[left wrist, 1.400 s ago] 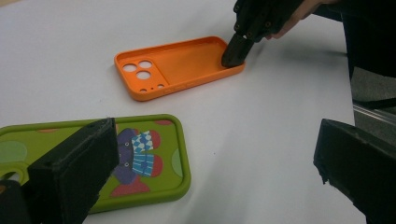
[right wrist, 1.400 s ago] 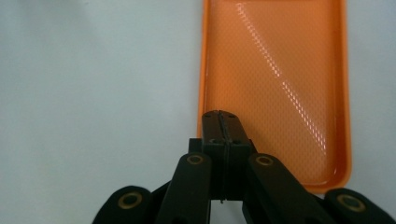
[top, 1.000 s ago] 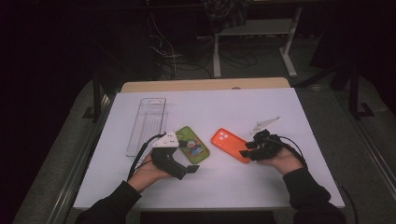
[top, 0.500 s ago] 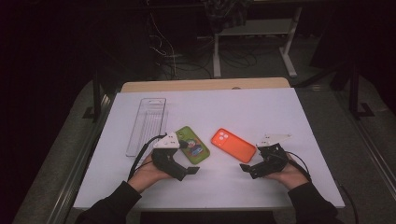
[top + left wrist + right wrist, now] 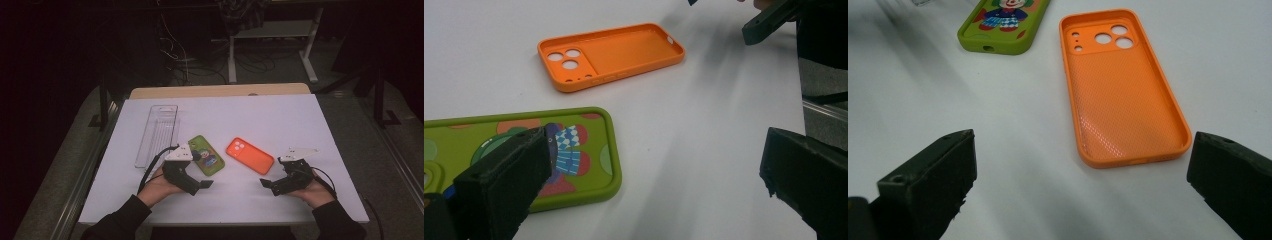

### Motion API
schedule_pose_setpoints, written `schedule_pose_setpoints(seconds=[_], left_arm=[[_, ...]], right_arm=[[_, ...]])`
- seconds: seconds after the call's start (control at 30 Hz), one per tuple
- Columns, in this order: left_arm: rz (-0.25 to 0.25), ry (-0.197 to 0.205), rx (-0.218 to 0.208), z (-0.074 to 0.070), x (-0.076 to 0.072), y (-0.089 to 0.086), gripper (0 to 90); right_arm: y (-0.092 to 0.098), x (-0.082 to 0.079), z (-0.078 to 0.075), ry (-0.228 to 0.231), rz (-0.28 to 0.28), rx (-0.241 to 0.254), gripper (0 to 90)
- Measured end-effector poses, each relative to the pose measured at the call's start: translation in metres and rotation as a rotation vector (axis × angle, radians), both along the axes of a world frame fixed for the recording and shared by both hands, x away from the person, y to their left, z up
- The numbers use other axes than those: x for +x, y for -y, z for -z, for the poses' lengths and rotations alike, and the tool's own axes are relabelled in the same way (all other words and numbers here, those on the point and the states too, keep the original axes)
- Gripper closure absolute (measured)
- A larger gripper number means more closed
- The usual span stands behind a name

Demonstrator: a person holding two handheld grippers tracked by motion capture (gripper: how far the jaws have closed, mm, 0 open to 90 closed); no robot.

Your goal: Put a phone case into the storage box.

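Green phone case (image 5: 524,150) lies partly hidden behind one left gripper (image 5: 649,185) jaw.

The high view is dim around its edges: the room behind is nearly black, while the white table (image 5: 300,120) is evenly lit from above, with soft, short shadows. Detail there is grainy. Both gripper views are bright and fairly sharp at mid-distance, though the black jaws at the bottom are blurred. The orange phone case (image 5: 1123,85) shows a faint sheen.
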State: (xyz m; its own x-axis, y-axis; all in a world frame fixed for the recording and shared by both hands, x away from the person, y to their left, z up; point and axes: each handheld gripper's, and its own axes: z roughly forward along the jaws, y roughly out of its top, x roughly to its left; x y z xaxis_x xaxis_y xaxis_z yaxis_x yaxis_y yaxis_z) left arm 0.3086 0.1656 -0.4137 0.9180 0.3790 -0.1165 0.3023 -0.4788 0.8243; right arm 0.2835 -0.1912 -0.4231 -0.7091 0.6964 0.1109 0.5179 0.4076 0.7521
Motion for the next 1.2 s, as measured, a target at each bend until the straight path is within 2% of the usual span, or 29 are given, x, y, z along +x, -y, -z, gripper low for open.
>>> schedule_pose_setpoints(seconds=[0.17, 0.27, 0.37, 0.63, 0.9, 1.1, 1.2], left_arm=[[0.003, 0.0, 0.007, 0.0, -0.001, -0.001, 0.0], [0.001, -0.005, 0.005, 0.001, -0.002, -0.001, 0.0], [0.0, -0.005, 0.004, 0.001, -0.002, -0.001, 0.0], [0.0, -0.006, 0.004, 0.001, -0.002, -0.001, 0.0], [0.001, 0.0, 0.007, 0.001, 0.0, -0.002, 0.0], [0.004, 0.01, 0.008, 0.002, 0.0, -0.002, 0.0], [0.017, 0.027, 0.014, 0.002, 0.001, -0.002, 0.0]], right_arm=[[0.0, 0.001, 0.0, -0.012, 0.002, 0.001, 0.0], [-0.001, 0.001, 0.0, 0.002, 0.001, 0.008, 0.0], [-0.002, 0.004, -0.005, -0.011, -0.004, 0.005, 0.0], [-0.003, 0.012, -0.019, -0.008, -0.037, -0.01, 0.0], [-0.005, 0.03, -0.035, -0.006, -0.049, -0.015, 0.0], [-0.008, 0.043, -0.039, -0.012, -0.06, -0.013, 0.0], [-0.011, 0.05, -0.041, -0.023, -0.068, -0.013, 0.0]])
